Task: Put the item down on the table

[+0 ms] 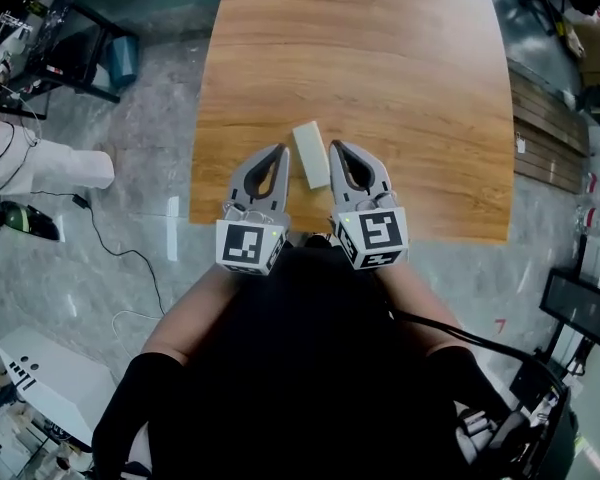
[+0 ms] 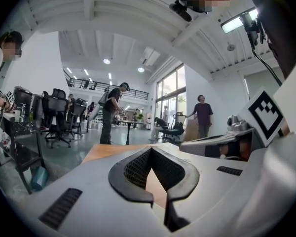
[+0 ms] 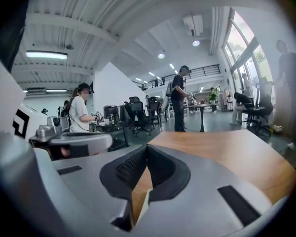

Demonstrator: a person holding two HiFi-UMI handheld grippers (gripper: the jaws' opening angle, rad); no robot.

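Observation:
A pale rectangular block [image 1: 311,154] lies flat on the wooden table [image 1: 380,68] near its front edge. My two grippers flank it, both pointing away from me. The left gripper [image 1: 279,150] is just to the block's left with its jaws shut and nothing between them; its own view shows its tips meeting [image 2: 159,200] over the tabletop [image 2: 101,152]. The right gripper [image 1: 335,146] sits close against the block's right side, also shut and empty. In the right gripper view the jaws [image 3: 138,201] meet above the wood [image 3: 227,152]. Whether either gripper touches the block I cannot tell.
The rest of the tabletop is bare wood. Grey floor surrounds it, with a cable [image 1: 120,253] and a white unit [image 1: 50,378] at lower left and wooden boards [image 1: 550,128] at right. People [image 2: 111,112] and office chairs [image 2: 56,117] stand beyond the table.

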